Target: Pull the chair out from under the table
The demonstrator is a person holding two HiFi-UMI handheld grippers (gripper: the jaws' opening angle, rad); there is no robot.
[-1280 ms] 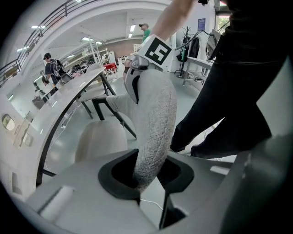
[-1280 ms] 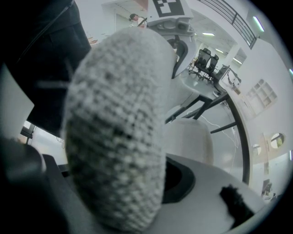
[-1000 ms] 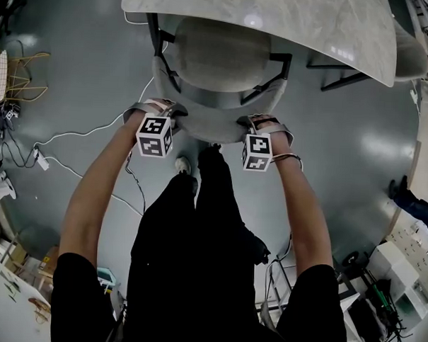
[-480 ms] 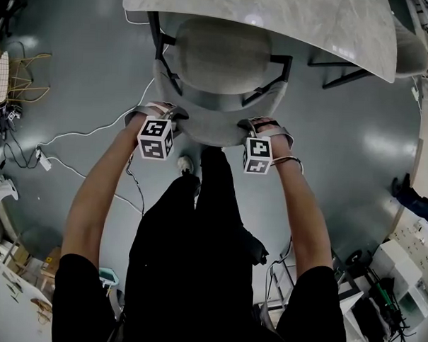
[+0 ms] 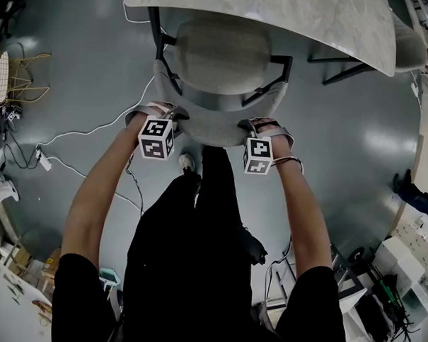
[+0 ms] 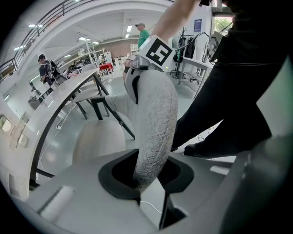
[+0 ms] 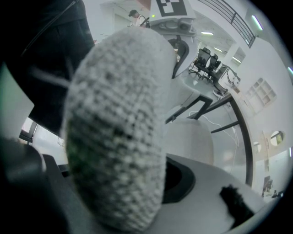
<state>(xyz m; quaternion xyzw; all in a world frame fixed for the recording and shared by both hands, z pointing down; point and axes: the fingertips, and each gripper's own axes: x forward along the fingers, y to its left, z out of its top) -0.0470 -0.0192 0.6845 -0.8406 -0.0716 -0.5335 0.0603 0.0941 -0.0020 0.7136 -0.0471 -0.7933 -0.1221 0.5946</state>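
Note:
A grey upholstered chair [image 5: 220,57] with black legs stands partly under the pale marble table [image 5: 277,17]; most of its seat shows in front of the table's edge. My left gripper [image 5: 165,115] is shut on the left end of the curved backrest [image 5: 216,128], and my right gripper [image 5: 257,125] is shut on its right end. The left gripper view has the woven backrest [image 6: 155,123] running up between the jaws. In the right gripper view the backrest [image 7: 119,137] fills the frame between the jaws.
White cables [image 5: 81,136] trail over the grey floor at the left. A second chair [image 5: 410,51] sits at the table's right end. The person's legs [image 5: 197,230] stand right behind the chair. Boxes and equipment [image 5: 386,280] crowd the lower right.
The chair has slid a little toward the person, out from under the table, with both grippers still holding the backrest. More of the seat shows.

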